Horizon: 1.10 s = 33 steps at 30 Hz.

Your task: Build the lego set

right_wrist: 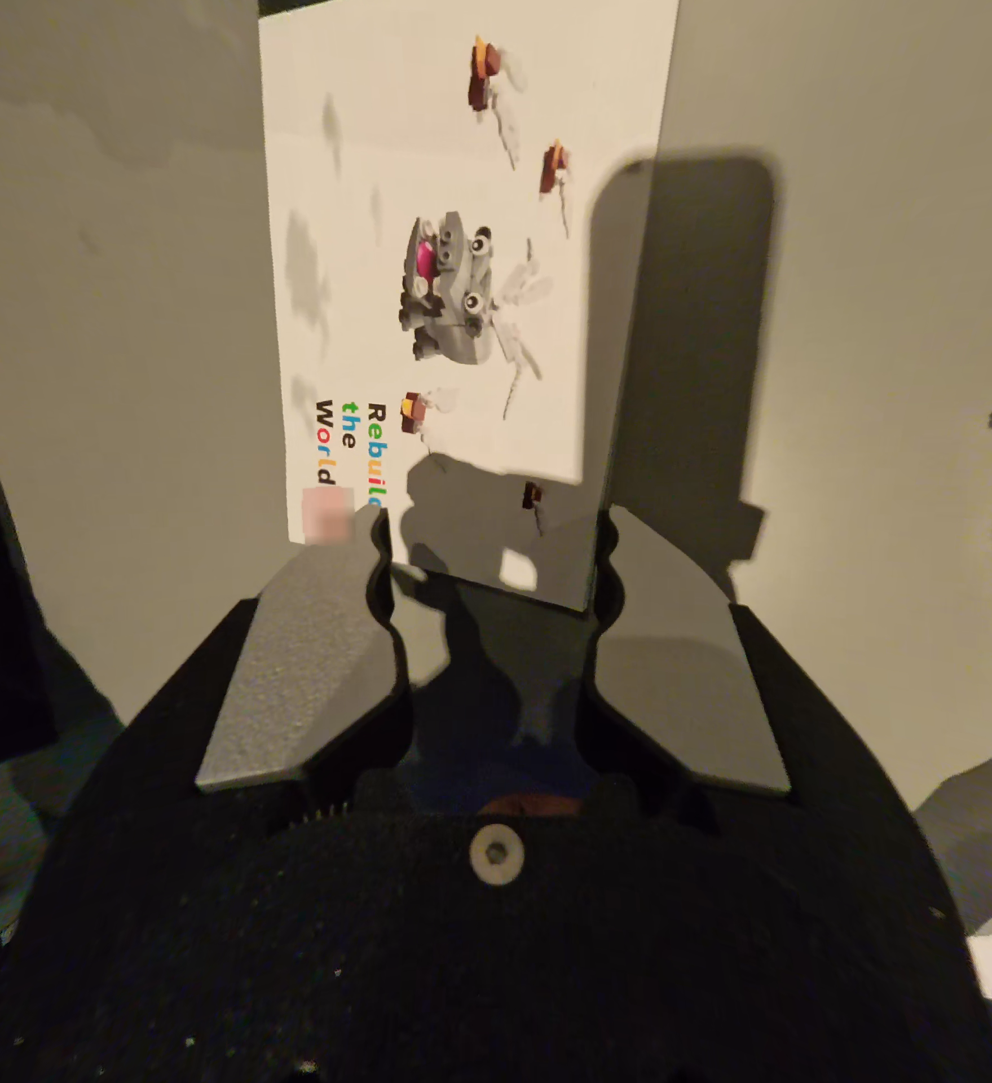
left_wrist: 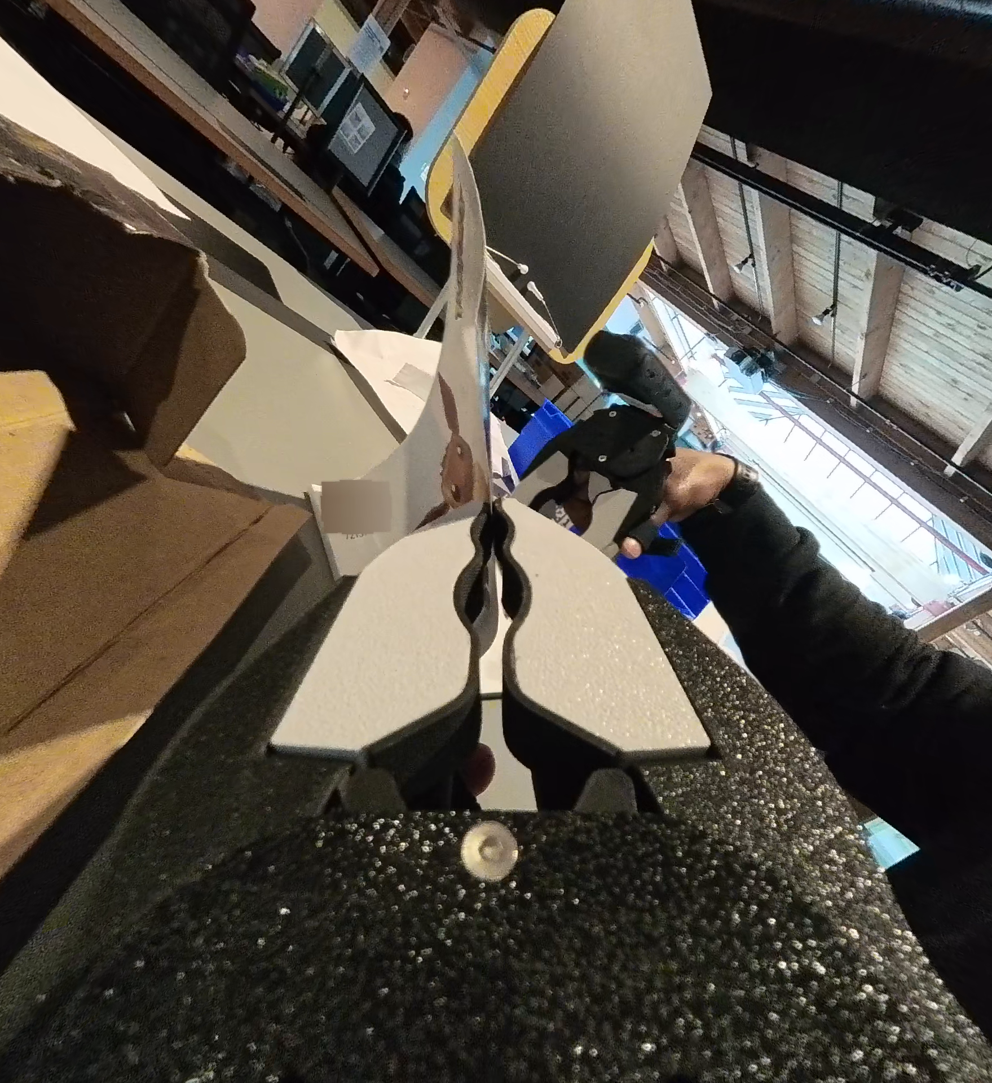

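Booklet [left_wrist: 470,351] pinched upright, left fingers [left_wrist: 490,516] | right fingers [right_wrist: 490,527] spread, empty

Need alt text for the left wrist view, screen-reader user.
The left gripper is shut on the edge of a thin printed booklet, which stands up edge-on before the camera. Behind it to the right, a person's hand in a dark sleeve holds the other gripper; a cardboard box sits at left.
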Available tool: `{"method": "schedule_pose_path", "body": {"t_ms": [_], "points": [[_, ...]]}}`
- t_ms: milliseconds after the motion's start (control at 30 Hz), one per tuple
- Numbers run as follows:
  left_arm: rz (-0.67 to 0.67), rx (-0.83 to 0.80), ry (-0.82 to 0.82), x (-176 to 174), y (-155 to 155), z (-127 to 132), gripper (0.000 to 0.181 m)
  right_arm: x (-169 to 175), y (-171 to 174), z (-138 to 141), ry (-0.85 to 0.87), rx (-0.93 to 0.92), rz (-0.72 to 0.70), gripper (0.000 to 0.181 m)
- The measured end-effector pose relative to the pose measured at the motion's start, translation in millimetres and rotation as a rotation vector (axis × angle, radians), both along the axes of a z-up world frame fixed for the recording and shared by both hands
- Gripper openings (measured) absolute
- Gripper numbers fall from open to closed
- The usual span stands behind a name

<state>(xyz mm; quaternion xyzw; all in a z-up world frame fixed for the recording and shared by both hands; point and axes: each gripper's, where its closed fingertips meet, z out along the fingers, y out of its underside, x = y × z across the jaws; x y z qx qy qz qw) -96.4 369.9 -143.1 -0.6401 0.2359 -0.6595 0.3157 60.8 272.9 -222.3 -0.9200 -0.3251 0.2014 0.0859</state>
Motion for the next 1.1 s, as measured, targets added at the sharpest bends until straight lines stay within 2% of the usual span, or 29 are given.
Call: {"method": "schedule_pose_path", "body": {"t_ms": [267, 500, 767, 933, 1033, 1100], "points": [[0.002, 0.002, 0.003, -1.7, -0.2, -0.6, 0.000, -9.8, -5.9, 11.0, 0.055, -0.001, 0.016, 0.066], [0.003, 0.007, 0.006, -3.2, -0.7, -1.0, 0.000, -24.0, -3.3, 28.6, 0.188, 0.017, 0.004, 0.061], [-0.006, 0.035, 0.018, -3.2, -4.6, -1.2, 0.000, -28.2, -1.3, 31.3, 0.232, 0.067, -0.049, 0.061], [-0.055, 0.115, 0.016, -0.6, -17.8, 3.1, 0.000, -13.1, -1.8, 30.0, 0.145, 0.121, -0.144, 0.061], [-0.133, 0.253, 0.031, 5.0, -38.4, 6.9, 0.000, 0.4, -4.7, 42.3, 0.025, 0.222, -0.215, 0.063], [-0.210, 0.382, 0.060, 9.1, -58.1, 6.6, 0.009, 0.0, -12.7, 58.4, -0.024, 0.314, -0.245, 0.068]]}}
